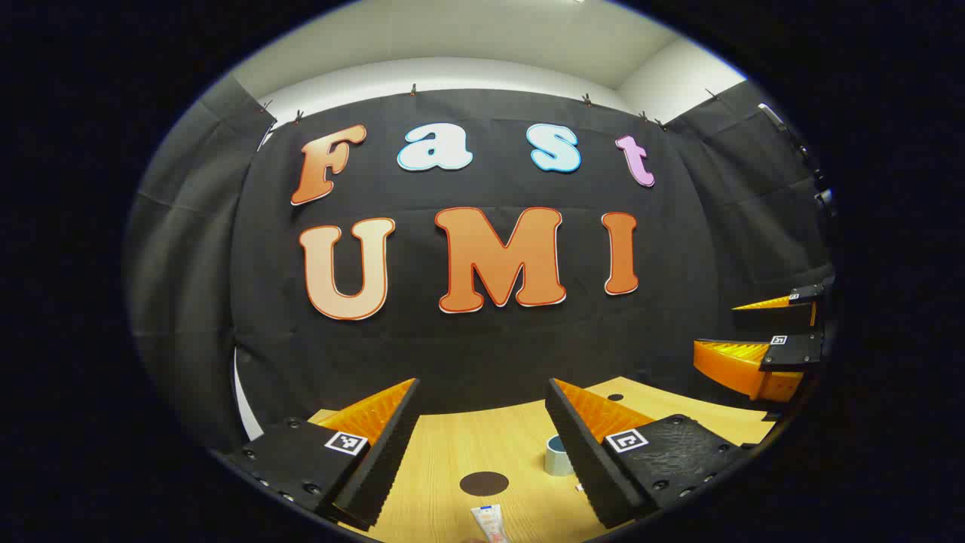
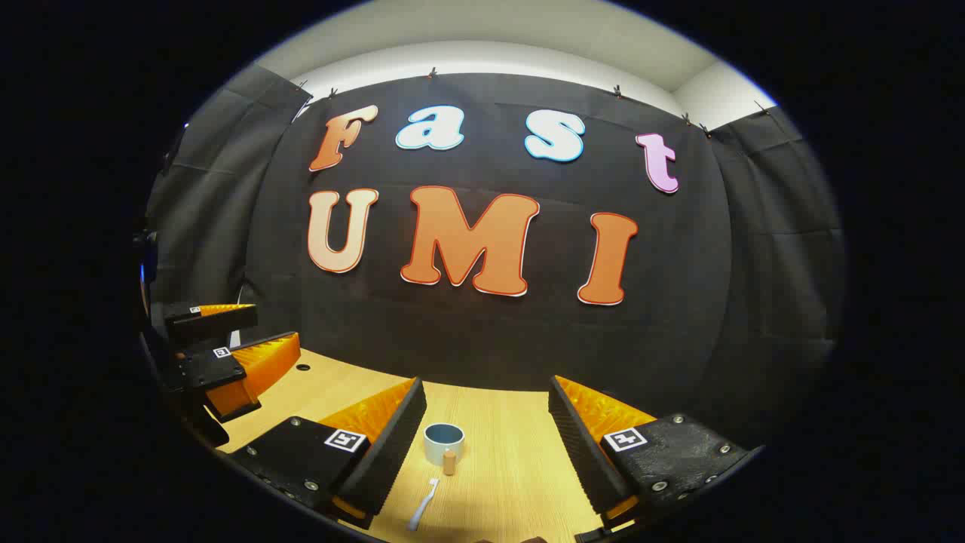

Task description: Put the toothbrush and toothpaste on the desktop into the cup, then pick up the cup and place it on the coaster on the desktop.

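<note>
Starting out: both tongs [image 1: 482, 445] [image 2: 486, 445] wide, holding nothing. Toothbrush [image 2: 424, 504] lies on desk [image 2: 513, 452] just before cup [image 2: 443, 443]; toothpaste [image 1: 491, 522] near coaster [image 1: 483, 483]. Suggest right tongs drop low, pinch brush mid-handle

Far: I see a black cloth wall [image 1: 482, 347] hung by small clips [image 1: 413, 90] along its top edge. Side cloth panels [image 1: 181, 226] fold in at left and right. Above: a white room wall [image 1: 452, 72] and a ceiling [image 1: 490, 30]. Near the cloth's foot, far left in the right gripper view: a small dark round hole [image 2: 303, 367].
</note>
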The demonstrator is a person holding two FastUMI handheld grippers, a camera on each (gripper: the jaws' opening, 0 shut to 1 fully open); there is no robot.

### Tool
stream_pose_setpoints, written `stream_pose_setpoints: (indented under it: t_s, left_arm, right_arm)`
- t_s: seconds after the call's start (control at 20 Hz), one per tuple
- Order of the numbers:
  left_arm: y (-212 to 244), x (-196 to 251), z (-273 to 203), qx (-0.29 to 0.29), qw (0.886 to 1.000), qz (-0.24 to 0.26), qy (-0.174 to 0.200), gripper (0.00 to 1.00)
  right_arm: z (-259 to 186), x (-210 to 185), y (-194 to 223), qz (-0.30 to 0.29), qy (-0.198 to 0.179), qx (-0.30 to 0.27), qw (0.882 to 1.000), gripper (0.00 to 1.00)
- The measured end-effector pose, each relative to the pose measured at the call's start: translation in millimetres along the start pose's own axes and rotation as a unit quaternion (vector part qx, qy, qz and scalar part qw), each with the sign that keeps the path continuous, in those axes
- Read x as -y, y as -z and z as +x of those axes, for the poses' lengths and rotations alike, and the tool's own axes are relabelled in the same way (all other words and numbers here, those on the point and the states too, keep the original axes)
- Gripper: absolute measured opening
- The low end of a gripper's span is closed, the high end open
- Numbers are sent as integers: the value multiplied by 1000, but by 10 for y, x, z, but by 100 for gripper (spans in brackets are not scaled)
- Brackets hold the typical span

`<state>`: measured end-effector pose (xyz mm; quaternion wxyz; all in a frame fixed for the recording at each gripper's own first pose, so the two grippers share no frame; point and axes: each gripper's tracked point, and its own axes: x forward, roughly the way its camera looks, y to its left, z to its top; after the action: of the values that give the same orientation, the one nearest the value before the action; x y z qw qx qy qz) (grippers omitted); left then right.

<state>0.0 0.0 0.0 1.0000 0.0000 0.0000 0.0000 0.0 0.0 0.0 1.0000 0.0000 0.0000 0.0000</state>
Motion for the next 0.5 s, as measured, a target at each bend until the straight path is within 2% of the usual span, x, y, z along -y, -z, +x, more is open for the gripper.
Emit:
stream_pose_setpoints:
  t_s: [0.3, 0.5]
  left_arm:
    - [-12, 111, -23, 6, 1000, 13, -11, 99]
    - [0, 125, -107, 7, 1000, 11, -20, 99]
  right_arm:
    - [106, -39, 11, 12, -35, -3, 999, 99]
    - [115, -133, 74, -9, -57, -9, 998, 99]
